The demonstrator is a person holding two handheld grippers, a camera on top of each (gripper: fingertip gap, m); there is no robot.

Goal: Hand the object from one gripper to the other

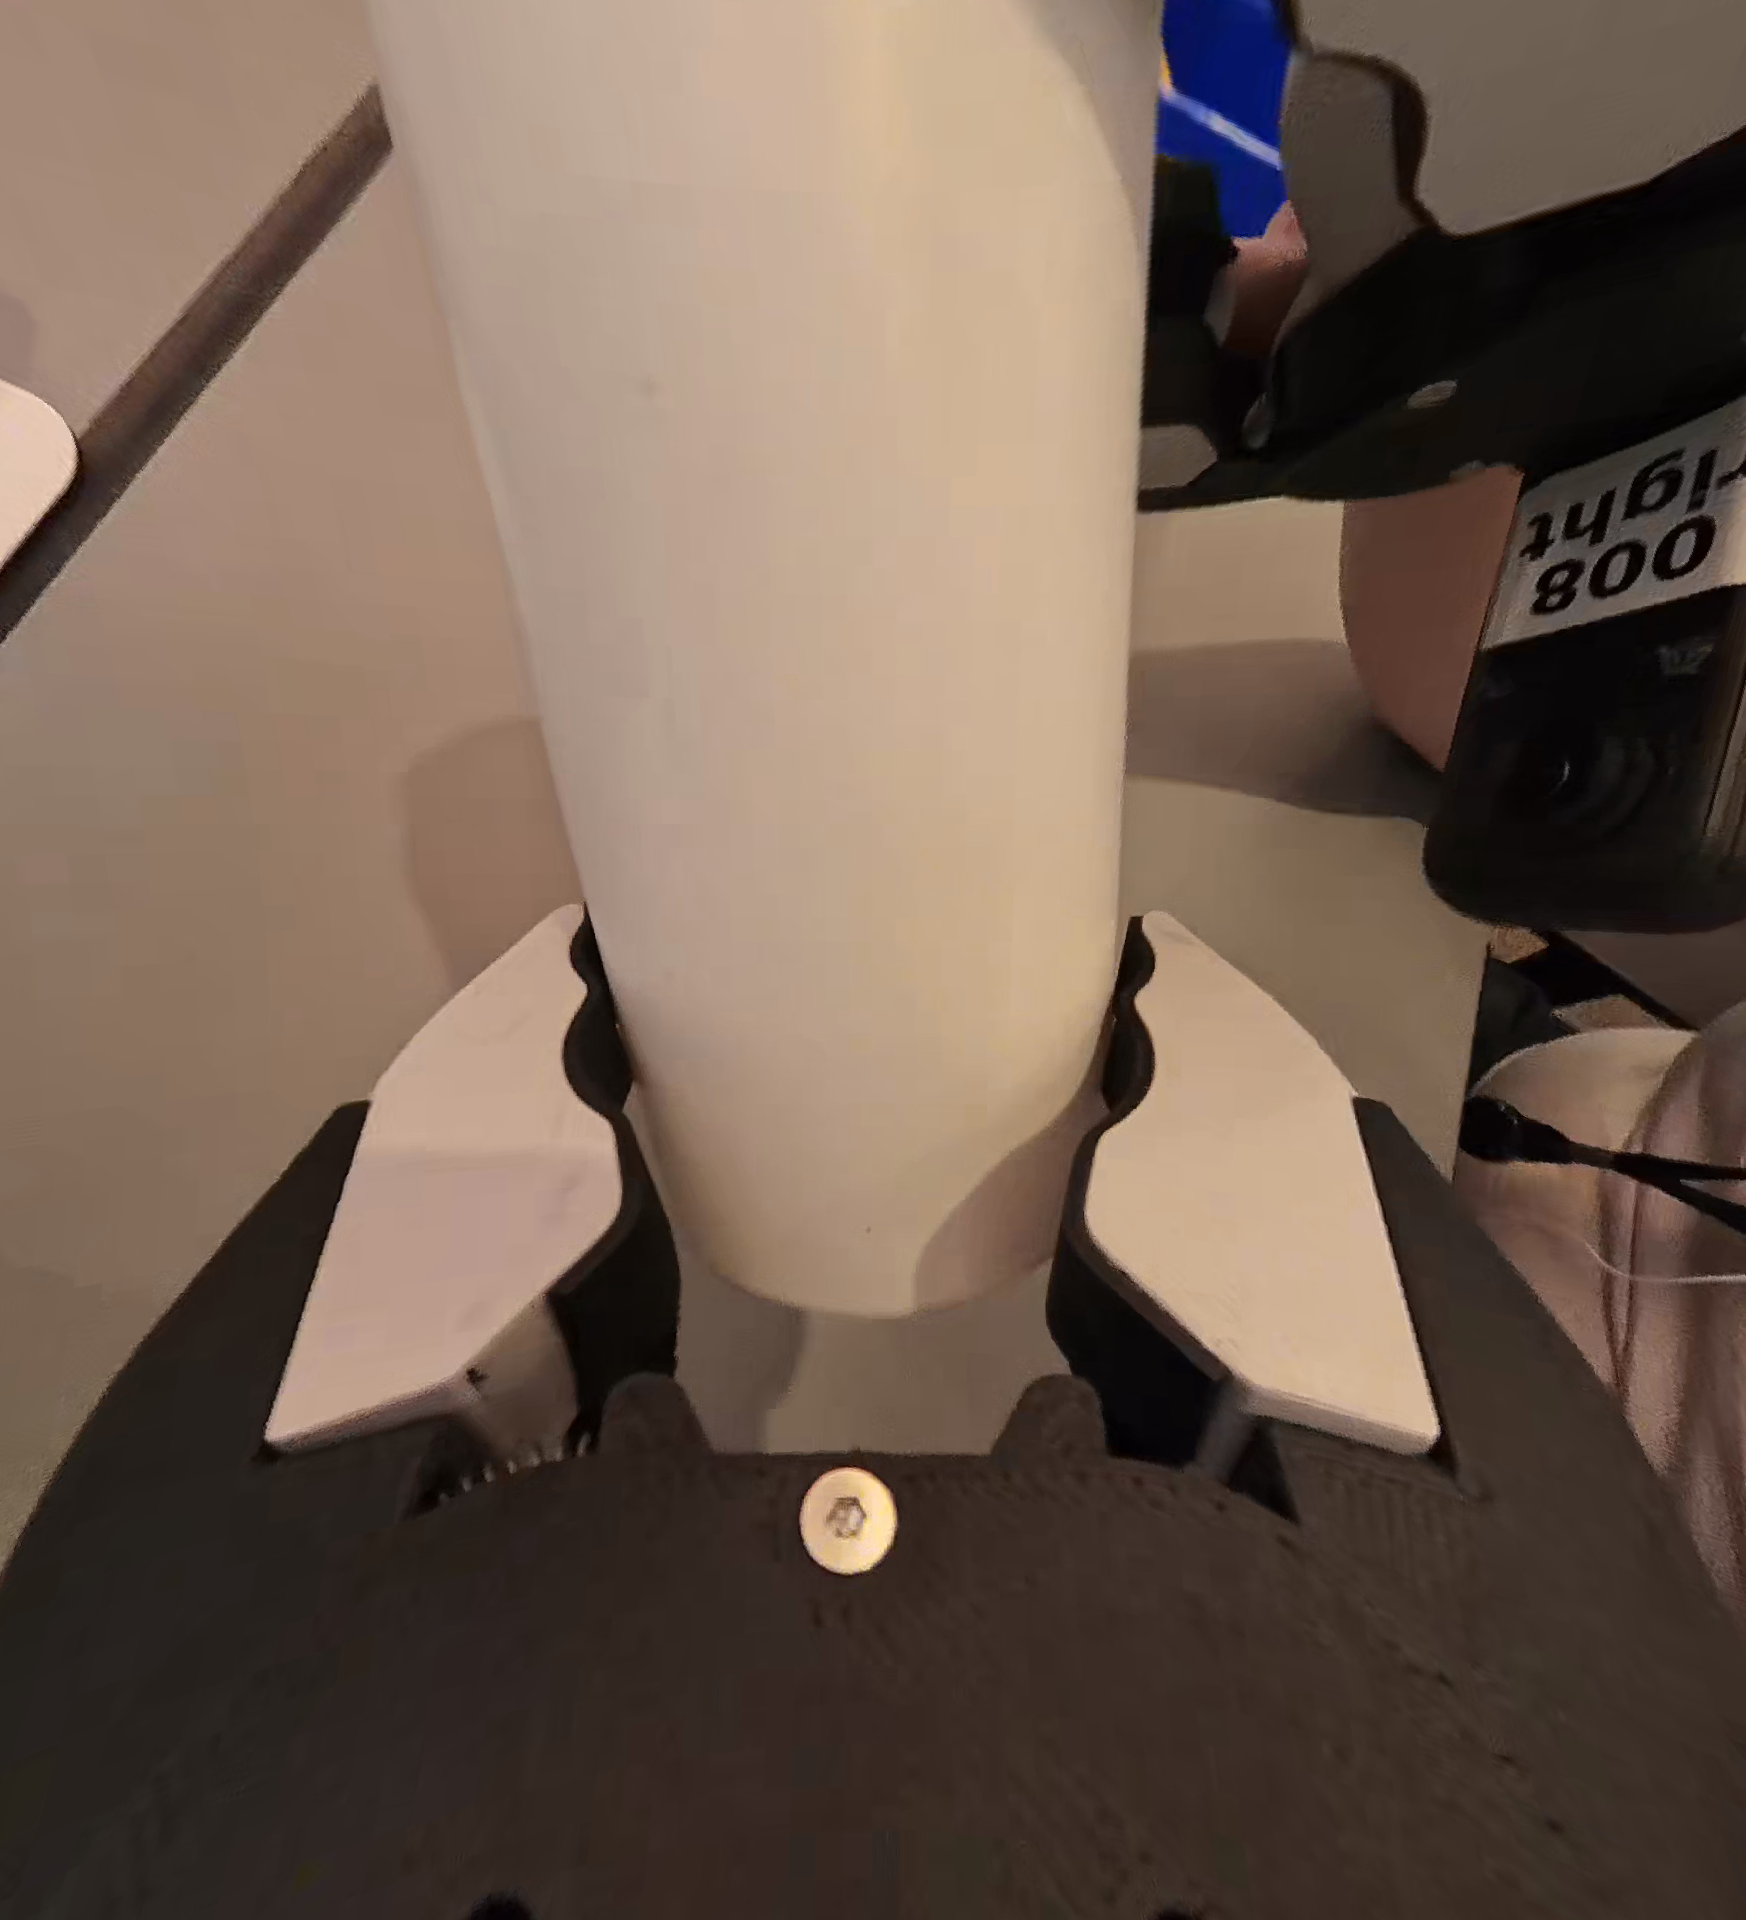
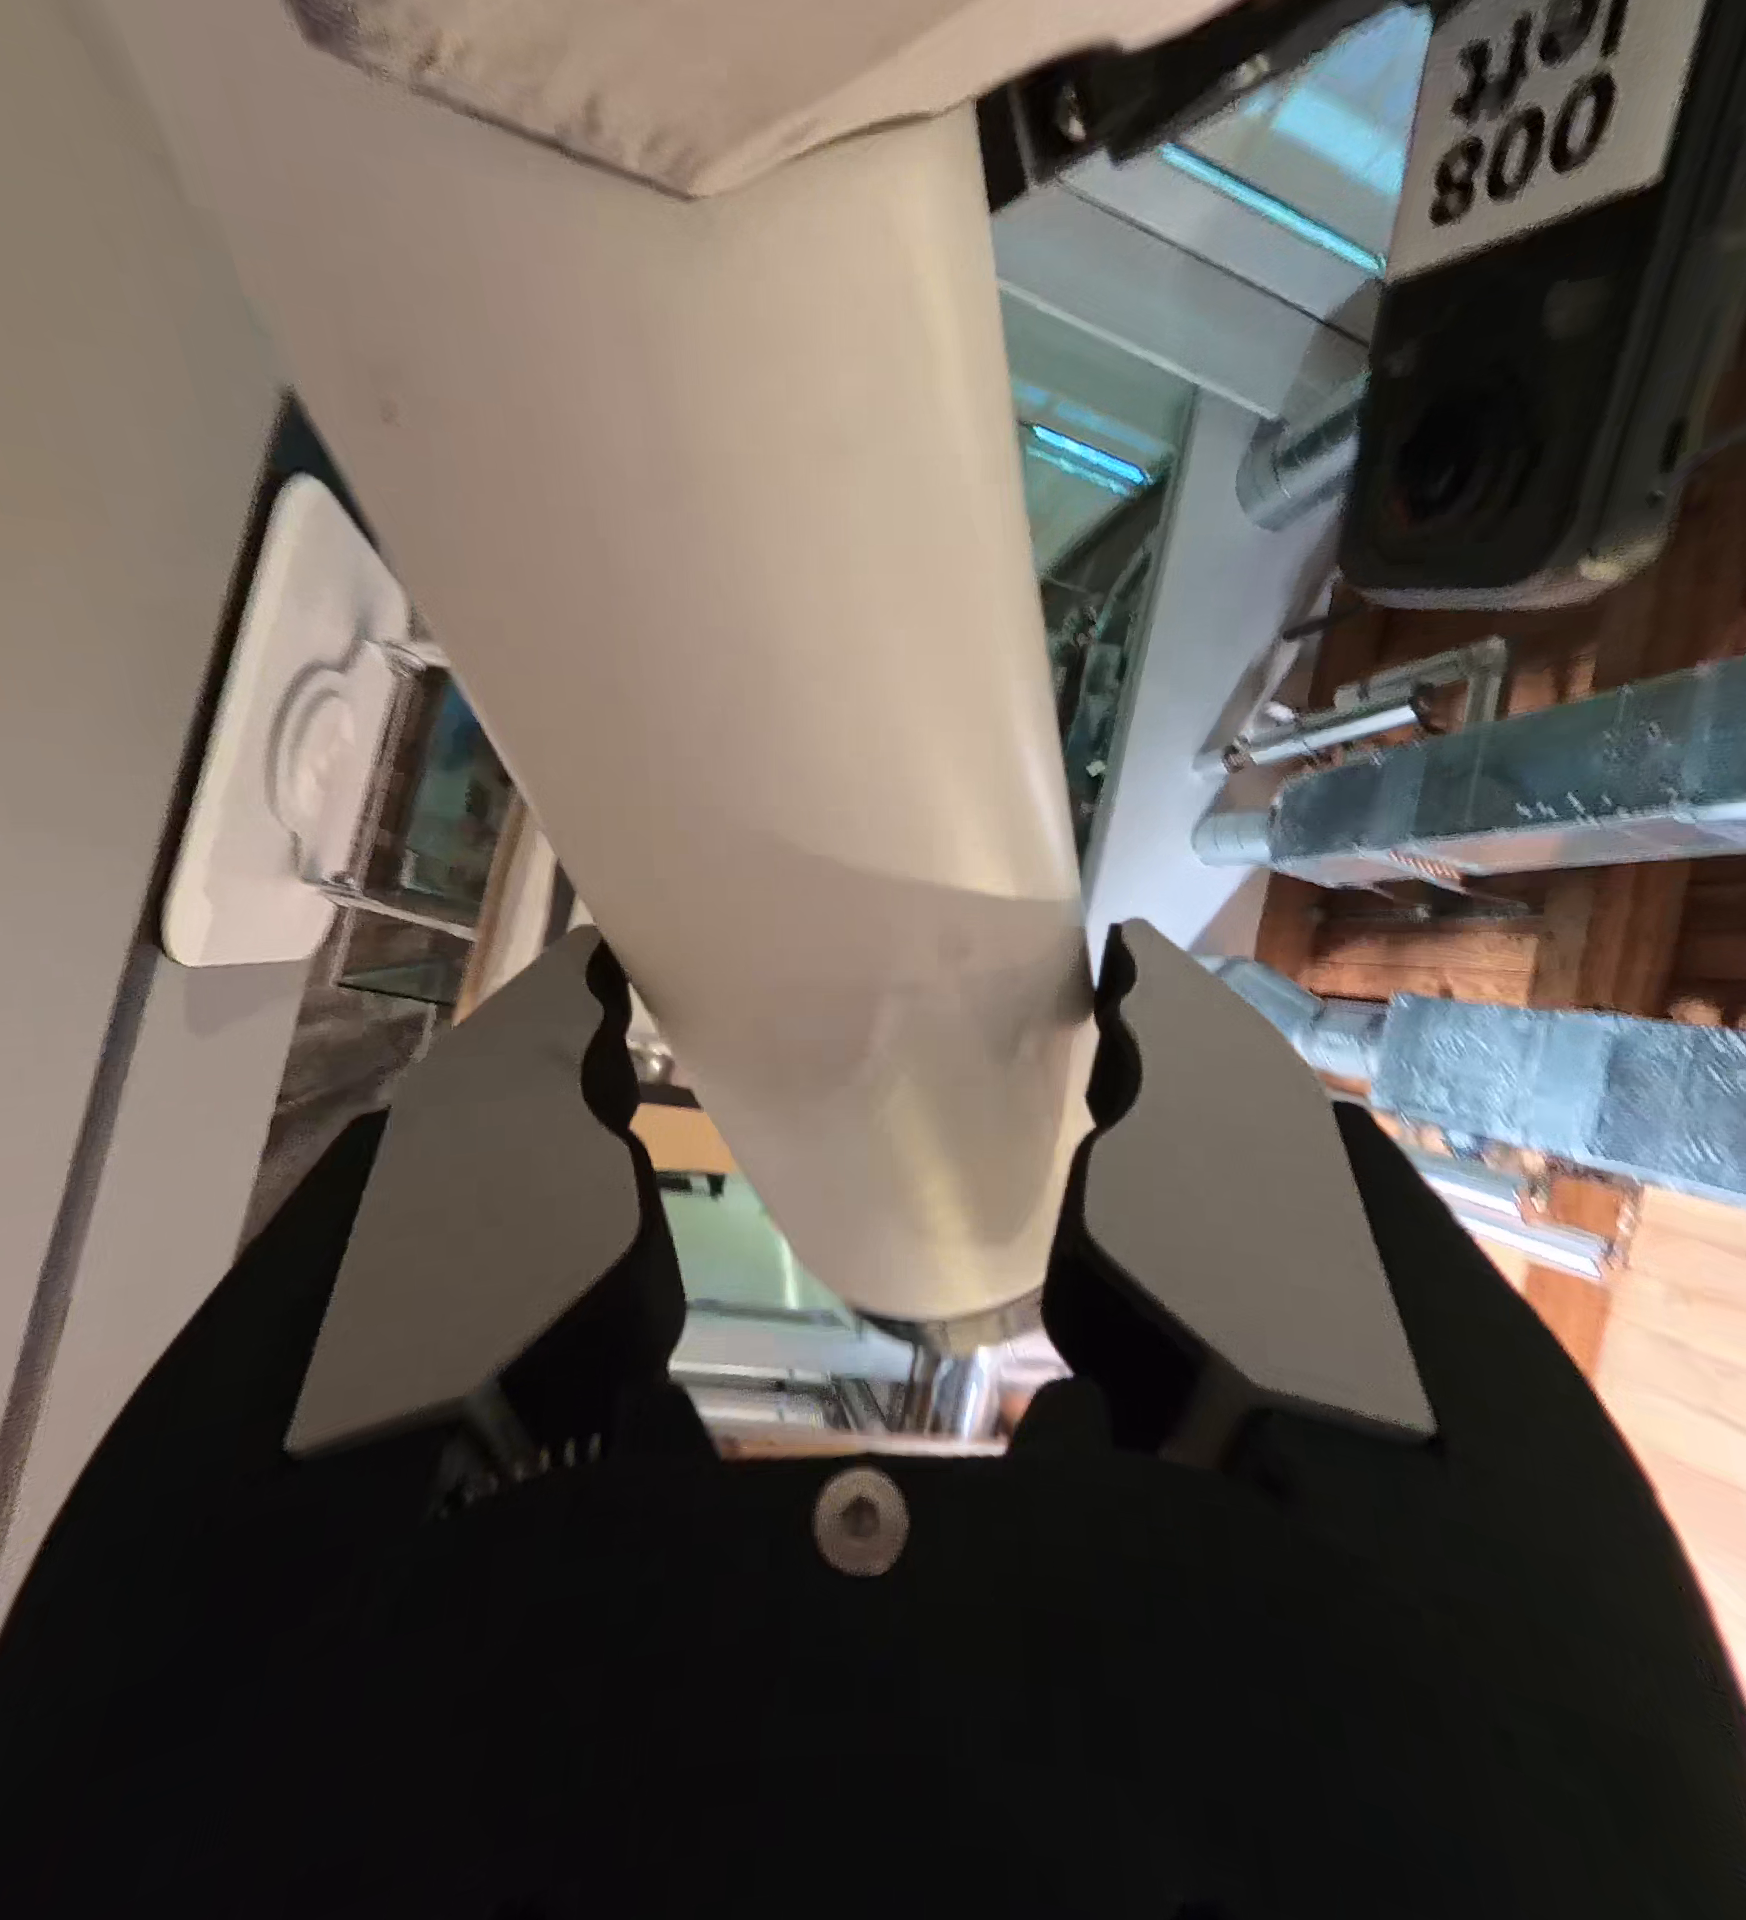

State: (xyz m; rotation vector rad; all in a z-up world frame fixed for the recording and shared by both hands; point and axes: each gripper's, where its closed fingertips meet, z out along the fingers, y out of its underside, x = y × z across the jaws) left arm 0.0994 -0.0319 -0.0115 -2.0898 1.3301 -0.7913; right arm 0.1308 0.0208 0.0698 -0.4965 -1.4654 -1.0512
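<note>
The left gripper (image 1: 858, 1029) clamps the white bottle (image 1: 807, 623) between both pads. The right gripper (image 2: 853, 1039) brackets the bottle's other end, its 3 o'clock finger (image 2: 1253, 1195) touching; a firm grip cannot be confirmed.

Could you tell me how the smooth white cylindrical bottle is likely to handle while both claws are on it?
The smooth white cylindrical bottle looks rigid: it keeps its shape between the left claw fingers. Its smooth matte wall could slip, though the wavy black pads should help. In the right claw it sits tilted, so it may pivot.
</note>
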